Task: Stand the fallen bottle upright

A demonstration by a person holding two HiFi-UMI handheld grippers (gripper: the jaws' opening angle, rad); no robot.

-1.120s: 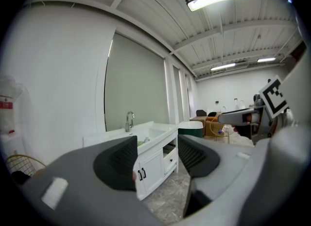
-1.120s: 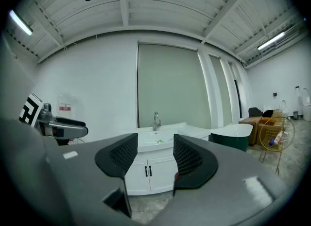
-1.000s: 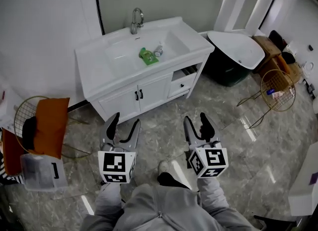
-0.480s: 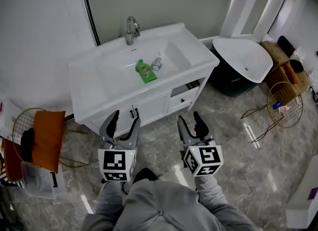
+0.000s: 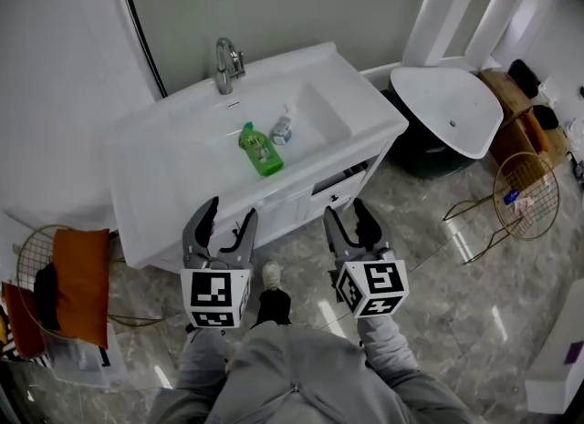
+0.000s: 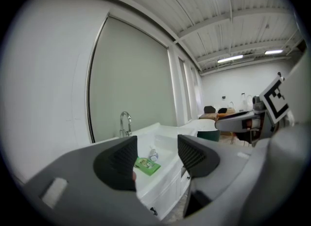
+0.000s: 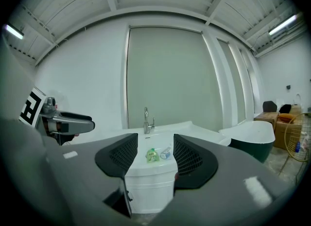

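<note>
Below the faucet (image 5: 224, 59), on the bottom of the white basin (image 5: 315, 108) sunk into the counter (image 5: 151, 190), the green bottle (image 5: 259, 149) lies flat on its side with its narrow end toward the faucet. It is untouched, so the task is judged not yet begun. A small bottle (image 5: 281, 128) with a pale label rests just beside it, on the side farther from the faucet; whether that one stands or lies cannot be told. Well short of the faucet, out over the floor (image 5: 438, 258) before the cabinet doors (image 5: 274, 205), the left claw (image 5: 232, 209) and the right claw (image 5: 346, 208) are held side by side and roughly level. Both are released, jaws standing apart with nothing between them. Each gripper view frames the green bottle, far off, in the gap of its own jaws, which suggests the claws are carried this way to stay lined up on the basin during the approach. The next move would probably call for reaching over the counter's front edge, toward the faucet, and closing one claw across the bottle's body. The smooth basin may let the bottle slide, and its close neighbour could be knocked.
</note>
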